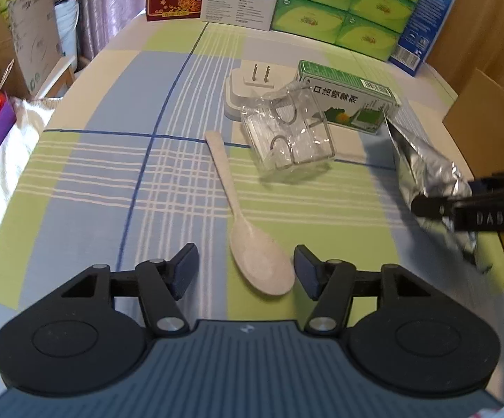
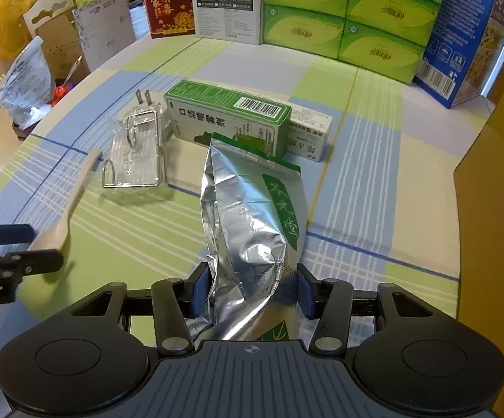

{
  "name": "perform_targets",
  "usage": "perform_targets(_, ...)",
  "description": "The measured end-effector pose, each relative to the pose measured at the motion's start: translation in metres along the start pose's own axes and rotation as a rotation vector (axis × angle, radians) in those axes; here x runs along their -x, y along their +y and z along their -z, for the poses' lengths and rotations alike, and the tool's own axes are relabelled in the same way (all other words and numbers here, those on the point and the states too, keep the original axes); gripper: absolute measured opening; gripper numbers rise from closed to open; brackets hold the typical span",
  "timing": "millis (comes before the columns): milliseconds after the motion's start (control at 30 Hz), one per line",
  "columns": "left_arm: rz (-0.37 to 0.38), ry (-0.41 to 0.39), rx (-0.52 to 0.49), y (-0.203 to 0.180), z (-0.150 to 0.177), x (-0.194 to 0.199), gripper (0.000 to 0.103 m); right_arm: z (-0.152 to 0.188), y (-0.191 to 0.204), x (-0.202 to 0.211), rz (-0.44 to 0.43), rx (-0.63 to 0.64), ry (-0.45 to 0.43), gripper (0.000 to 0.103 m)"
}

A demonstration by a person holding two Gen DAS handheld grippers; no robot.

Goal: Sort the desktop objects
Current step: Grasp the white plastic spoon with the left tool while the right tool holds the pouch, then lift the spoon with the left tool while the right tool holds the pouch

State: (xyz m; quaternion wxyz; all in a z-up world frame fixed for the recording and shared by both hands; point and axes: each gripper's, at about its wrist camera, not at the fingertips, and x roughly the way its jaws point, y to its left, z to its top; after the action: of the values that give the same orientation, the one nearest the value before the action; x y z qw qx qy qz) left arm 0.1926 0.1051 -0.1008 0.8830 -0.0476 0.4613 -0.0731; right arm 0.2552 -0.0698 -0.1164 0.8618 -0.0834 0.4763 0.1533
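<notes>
Checked cloth in blue, green and cream (image 1: 119, 174) covers the table on which the desktop objects lie. The left gripper (image 1: 245, 268) hovers low over it with its jaws wide apart, and the bowl of a pale beige plastic spoon (image 1: 252, 257) lies between the two blue-padded fingers (image 1: 185, 268) without touching either; the spoon's handle points away toward the middle of the table. Beyond the handle sits a clear plastic packet of wire hooks (image 1: 287, 136), with a white two-pin plug adapter (image 1: 248, 87) just behind it and a green and white carton with a barcode (image 2: 227, 118) beside them. A smaller white carton (image 2: 309, 132) lies against the green one's far side.

The right gripper (image 2: 252, 291) has its jaws closed on the lower end of a crinkled silver foil pouch with a green label (image 2: 248, 216), which stands tilted forward above the cloth, its top near the green carton. At the table's far edge stand a red box (image 2: 166, 3), stacked green tissue packs (image 2: 349, 14) and a blue box (image 2: 461, 35).
</notes>
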Motion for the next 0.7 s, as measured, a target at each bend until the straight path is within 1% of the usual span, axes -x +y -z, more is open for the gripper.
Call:
perform_targets(100, -0.021, -0.003, 0.014, -0.004, 0.000, -0.001, 0.054, 0.000, 0.001, -0.001, 0.003, 0.006, 0.002, 0.048)
perform_targets(133, -0.032, -0.006, 0.023, -0.005, 0.001, 0.000, 0.052, 0.000, 0.002, -0.001, 0.002, 0.008, 0.002, 0.048)
perform_targets(167, -0.046, -0.010, 0.035, -0.006, 0.002, 0.000, 0.045, 0.000, 0.002, -0.001, 0.002, 0.009, 0.002, 0.048)
perform_targets(367, -0.074, -0.051, 0.118, -0.006, 0.006, 0.001, 0.044, 0.001, 0.003, -0.002, 0.004, 0.005, -0.001, 0.048)
perform_targets(400, -0.081, -0.053, 0.114, -0.008, 0.006, 0.001, 0.044, 0.001, 0.003, -0.002, 0.005, 0.006, 0.001, 0.048)
perform_targets(467, -0.087, -0.049, 0.085, -0.012, 0.006, 0.000, 0.032, 0.001, 0.003, -0.003, 0.005, 0.007, 0.004, 0.048)
perform_targets(500, -0.090, -0.043, 0.067, -0.014, 0.006, 0.000, 0.028, 0.001, 0.003, -0.003, 0.007, 0.010, 0.005, 0.048)
perform_targets(700, -0.063, -0.019, 0.039, -0.012, 0.006, 0.002, 0.028, 0.000, 0.000, -0.003, 0.010, 0.020, -0.003, 0.049)
